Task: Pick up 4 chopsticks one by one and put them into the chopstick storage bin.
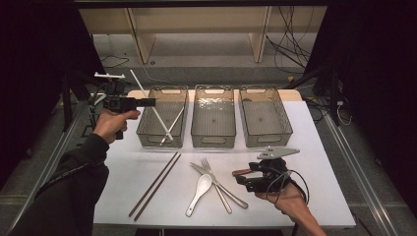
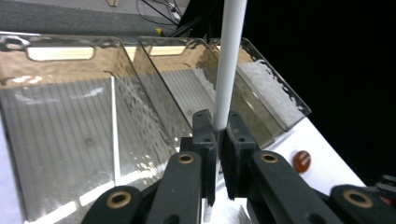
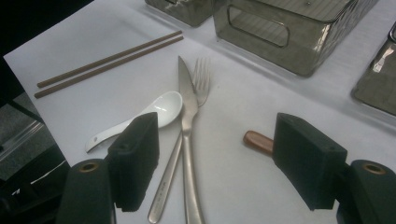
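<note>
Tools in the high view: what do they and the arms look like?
Both are black pistol-style units. The left tool carries a white bracket on top; the right tool carries a grey three-cornered plate and a looping black cable. In the gripper views, the jaws are black blocks on arms with brass-coloured pivots. A dark sleeve covers the left arm.

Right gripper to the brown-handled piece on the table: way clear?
Probably yes. The right gripper is open, and the brown handle lies on the table between its jaws with nothing covering it.
</note>
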Available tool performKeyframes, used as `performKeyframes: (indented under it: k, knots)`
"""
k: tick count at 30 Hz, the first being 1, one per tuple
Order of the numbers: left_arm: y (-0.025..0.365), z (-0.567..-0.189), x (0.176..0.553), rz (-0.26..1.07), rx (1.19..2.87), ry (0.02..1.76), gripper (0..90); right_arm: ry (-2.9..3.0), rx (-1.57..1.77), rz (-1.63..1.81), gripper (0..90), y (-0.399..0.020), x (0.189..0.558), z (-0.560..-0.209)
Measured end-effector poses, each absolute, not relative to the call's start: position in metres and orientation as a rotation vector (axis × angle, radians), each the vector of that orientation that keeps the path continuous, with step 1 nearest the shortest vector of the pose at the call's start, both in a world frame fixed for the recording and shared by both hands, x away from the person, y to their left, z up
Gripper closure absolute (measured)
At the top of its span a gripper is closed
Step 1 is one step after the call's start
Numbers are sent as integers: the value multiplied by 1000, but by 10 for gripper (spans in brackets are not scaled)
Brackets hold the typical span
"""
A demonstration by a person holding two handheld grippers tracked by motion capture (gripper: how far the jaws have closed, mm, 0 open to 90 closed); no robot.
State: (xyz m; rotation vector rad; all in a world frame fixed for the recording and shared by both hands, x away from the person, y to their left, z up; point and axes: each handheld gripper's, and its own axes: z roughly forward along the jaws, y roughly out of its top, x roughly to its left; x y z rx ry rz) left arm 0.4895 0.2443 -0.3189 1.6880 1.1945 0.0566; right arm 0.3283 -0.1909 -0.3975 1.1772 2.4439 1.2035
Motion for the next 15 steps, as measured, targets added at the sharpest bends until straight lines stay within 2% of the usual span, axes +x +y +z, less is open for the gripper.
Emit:
performKeyframes:
  k: [15]
  knots:
    - [258,-321,525,164,1693,1302,845,2454,1170,1209,311,-192,325,-398]
